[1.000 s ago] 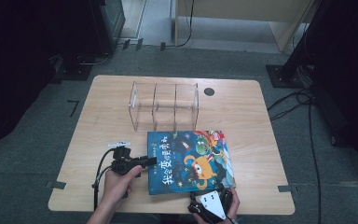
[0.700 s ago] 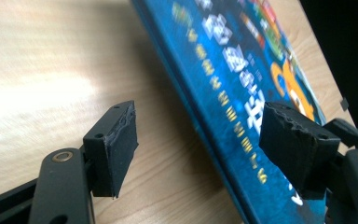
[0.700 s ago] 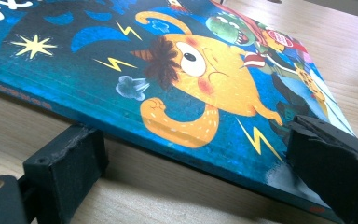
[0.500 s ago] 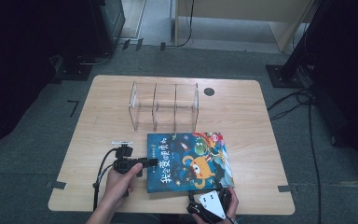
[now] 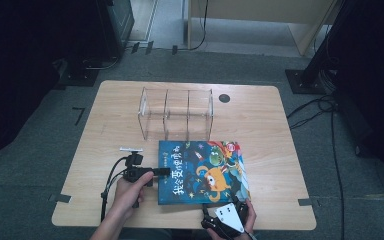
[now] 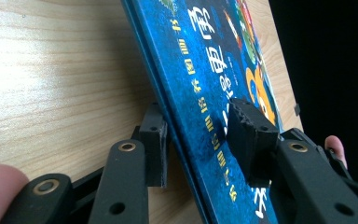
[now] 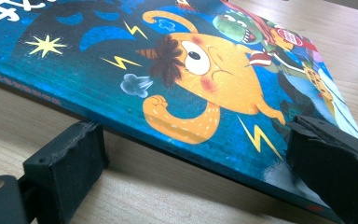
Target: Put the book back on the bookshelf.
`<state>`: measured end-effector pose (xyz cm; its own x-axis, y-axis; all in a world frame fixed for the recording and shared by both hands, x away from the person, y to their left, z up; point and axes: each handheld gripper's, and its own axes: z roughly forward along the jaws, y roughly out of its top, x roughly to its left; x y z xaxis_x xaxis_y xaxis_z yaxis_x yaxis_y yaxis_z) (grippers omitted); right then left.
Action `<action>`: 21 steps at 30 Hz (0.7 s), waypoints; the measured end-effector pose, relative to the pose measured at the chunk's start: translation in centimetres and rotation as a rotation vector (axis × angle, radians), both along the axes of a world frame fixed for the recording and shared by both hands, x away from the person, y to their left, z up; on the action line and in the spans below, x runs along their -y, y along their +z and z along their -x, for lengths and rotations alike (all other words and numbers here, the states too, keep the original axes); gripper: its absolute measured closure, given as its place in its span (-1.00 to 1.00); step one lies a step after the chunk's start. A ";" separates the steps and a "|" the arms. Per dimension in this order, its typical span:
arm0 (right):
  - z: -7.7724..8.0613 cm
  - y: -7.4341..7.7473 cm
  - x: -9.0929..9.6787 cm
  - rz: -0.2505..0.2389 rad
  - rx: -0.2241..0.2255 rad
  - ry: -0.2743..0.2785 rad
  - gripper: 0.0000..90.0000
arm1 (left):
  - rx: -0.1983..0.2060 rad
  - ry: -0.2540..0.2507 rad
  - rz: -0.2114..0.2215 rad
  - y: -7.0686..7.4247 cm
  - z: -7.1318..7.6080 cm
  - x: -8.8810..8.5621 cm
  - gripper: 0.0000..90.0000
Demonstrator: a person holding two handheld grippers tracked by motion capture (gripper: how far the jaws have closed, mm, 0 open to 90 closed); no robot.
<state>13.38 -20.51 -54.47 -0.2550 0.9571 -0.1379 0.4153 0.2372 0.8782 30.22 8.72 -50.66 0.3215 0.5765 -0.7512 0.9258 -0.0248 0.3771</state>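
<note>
The picture book [image 5: 202, 171] lay flat on the wooden table [image 5: 280, 140], toward its near edge and just in front of the clear acrylic rack [image 5: 176, 114].

The left gripper [image 6: 200, 140] straddled the book's left edge; its jaws had just been closing, one pad over the cover and the other under the edge, though whether they already pinched it could not be told.

The right gripper [image 7: 191, 163] sat at the book's near edge, by the near right corner. Its jaws stood apart, one pad at the table below the edge, the other touching the cover's corner.

The likely risk was a shallow hold. If only the cover were caught, the book could fall open or slide across the table when lifted.
</note>
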 end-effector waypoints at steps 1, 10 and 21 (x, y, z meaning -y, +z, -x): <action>0.0 0.0 0.0 0.001 0.000 0.000 -0.90 | -0.002 0.000 0.008 0.0 0.0 -0.1 0.39; 0.3 0.5 0.6 -0.030 -0.017 0.017 -0.90 | -0.044 -0.016 0.077 0.5 -0.1 -0.7 0.54; 0.6 2.6 3.7 -0.070 0.071 -0.026 -0.88 | -0.089 -0.023 0.086 1.1 -0.4 -1.3 0.60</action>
<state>12.74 -24.21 -51.91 -0.2214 0.9713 -0.0874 0.3563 0.1640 0.9199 30.63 10.03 -49.57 0.2634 0.5018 -0.8239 0.9554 -0.0175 0.2948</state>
